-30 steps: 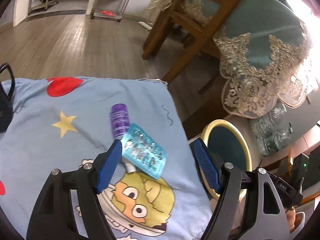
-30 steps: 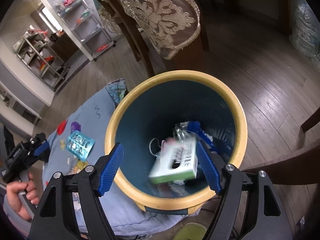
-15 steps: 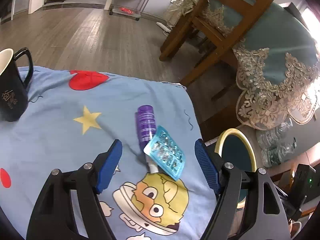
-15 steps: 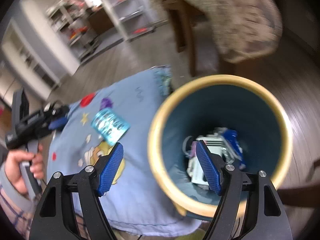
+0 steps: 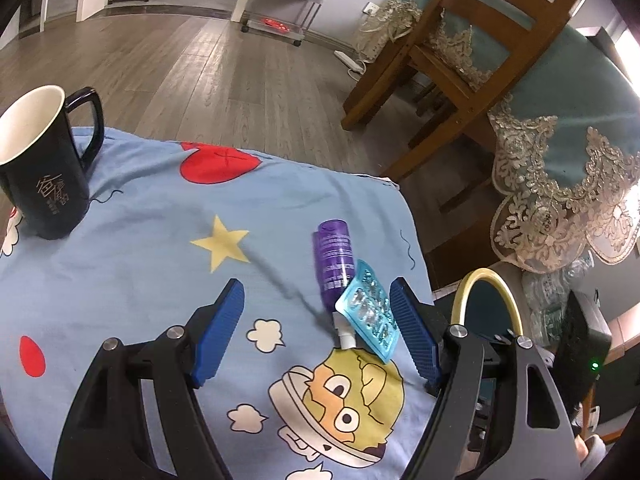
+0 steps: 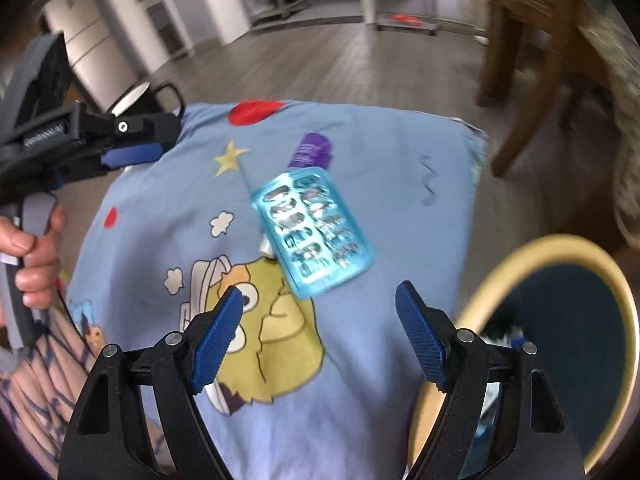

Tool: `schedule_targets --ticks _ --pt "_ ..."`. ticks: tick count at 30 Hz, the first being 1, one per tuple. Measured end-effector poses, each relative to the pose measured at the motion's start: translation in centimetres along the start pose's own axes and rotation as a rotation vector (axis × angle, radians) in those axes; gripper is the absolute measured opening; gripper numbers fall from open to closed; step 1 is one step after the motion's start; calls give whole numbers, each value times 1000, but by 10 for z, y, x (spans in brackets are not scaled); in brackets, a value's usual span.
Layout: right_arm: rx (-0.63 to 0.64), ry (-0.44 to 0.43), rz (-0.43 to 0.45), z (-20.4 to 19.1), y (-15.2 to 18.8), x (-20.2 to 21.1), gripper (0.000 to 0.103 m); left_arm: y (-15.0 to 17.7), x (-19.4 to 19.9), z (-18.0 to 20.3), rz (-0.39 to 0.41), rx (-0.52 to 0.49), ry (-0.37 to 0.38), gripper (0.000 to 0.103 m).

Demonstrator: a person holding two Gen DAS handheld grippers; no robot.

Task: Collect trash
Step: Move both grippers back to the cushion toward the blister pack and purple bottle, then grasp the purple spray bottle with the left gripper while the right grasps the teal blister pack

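A light-blue blister pack (image 5: 369, 312) (image 6: 313, 233) lies on the blue cartoon cloth (image 5: 140, 248), resting partly over a purple spray bottle (image 5: 335, 256) (image 6: 310, 150). My left gripper (image 5: 318, 332) is open and empty, just short of the two, with the pack near its right finger. My right gripper (image 6: 320, 336) is open and empty, hovering over the cloth a little short of the pack. The yellow-rimmed teal bin (image 6: 560, 332) (image 5: 486, 304) stands beside the cloth's right edge with trash inside. My left gripper also shows in the right wrist view (image 6: 132, 154).
A black mug (image 5: 46, 168) stands on the cloth at the left. A wooden chair (image 5: 460, 60) and a table with a lace-edged teal cover (image 5: 572, 152) stand beyond the cloth. Plastic bottles (image 5: 552, 292) lie by the bin. Wood floor lies beyond.
The white box has dropped from my right gripper into the bin. That gripper has swung left from over the bin to over the cloth. My left gripper has drawn back and left.
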State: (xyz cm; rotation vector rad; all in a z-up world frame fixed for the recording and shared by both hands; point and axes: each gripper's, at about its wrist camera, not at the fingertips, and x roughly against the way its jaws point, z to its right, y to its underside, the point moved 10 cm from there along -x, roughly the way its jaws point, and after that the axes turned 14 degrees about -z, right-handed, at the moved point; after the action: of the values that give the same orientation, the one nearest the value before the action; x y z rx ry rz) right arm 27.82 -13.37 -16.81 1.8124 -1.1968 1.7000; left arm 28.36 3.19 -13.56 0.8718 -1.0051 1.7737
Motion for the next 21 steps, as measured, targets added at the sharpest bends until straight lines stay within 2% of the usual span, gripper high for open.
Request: schedule_targets --ticks 6,14,21 --pt "127 30 -62 -6 -18 -27 79 1 0 -7 -9 4 -3 74" --pt "236 80 -144 -6 -36 -56 82 1 -1 -8 -18 6 0 74" --pt "236 7 -180 -5 -43 -72 82 1 -5 -7 -29 7 -2 74"
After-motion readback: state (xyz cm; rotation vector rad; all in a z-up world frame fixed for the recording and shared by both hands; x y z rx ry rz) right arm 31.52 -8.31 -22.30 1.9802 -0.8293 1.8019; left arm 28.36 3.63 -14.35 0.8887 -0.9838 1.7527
